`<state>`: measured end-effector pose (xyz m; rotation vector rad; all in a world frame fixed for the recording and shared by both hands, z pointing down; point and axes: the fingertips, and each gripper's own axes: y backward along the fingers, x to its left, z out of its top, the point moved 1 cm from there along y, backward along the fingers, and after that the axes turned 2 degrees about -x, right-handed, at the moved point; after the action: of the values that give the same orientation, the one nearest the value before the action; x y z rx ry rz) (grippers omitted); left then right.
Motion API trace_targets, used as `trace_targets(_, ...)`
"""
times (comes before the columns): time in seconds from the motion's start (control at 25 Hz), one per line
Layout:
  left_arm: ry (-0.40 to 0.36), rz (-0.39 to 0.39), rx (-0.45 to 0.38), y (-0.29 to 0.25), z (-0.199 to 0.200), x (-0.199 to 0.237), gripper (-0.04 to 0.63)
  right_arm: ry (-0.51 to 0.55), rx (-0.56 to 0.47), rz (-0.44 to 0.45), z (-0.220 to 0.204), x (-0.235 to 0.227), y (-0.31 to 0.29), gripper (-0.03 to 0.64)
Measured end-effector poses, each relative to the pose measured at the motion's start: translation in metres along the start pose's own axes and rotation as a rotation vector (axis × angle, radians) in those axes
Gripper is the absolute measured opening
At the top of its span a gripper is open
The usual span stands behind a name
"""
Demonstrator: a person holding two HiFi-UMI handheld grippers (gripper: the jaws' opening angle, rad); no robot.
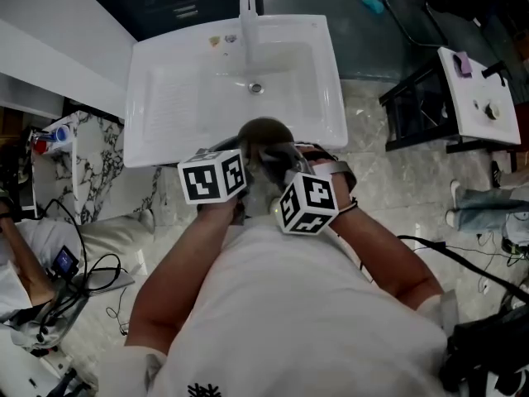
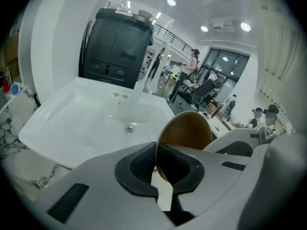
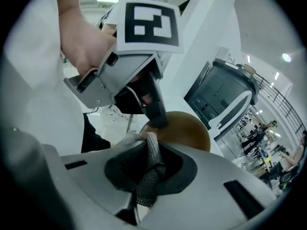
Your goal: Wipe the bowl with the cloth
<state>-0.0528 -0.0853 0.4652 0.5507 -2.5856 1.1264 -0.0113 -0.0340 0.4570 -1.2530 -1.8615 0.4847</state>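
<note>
A white sink point(image 1: 161, 89) stands on pale marbled floor point(image 1: 397, 190), a dark cabinet point(image 2: 115, 47) behind it, round ceiling lights point(image 2: 171, 2) above.

Past its front rim the white sink point(image 1: 173, 98) is open room, broken only by the faucet point(image 1: 246, 7) standing at the back middle. Nearer in it's tight: the left gripper point(image 2: 156, 166) and right gripper point(image 3: 151, 171) crowd just beside each other at the bowl point(image 2: 189, 128).

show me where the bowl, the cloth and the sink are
bowl point(image 2: 189, 128): left gripper view, its brown face above the jaws
cloth point(image 3: 151, 169): right gripper view, the grey fold between the jaws
sink point(image 1: 178, 98): head view, the ribbed left part of its basin
</note>
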Motion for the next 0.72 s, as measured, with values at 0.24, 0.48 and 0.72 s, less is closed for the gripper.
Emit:
trace_targets(0.24,0.11,-0.12,-0.088,0.013,0.008,0.009,0.017,-0.154,-0.317,0.057,0.041,-0.017,0.035,0.035)
trace_targets(0.48,0.14,-0.241,-0.121,0.027,0.015,0.015,0.018,-0.167,-0.495,0.043,0.055,-0.048,0.082,0.035)
trace_targets(0.72,0.137,-0.395,-0.13,0.037,0.017,0.006,0.018,-0.204,-0.578,0.033,0.056,-0.063,0.1,0.035)
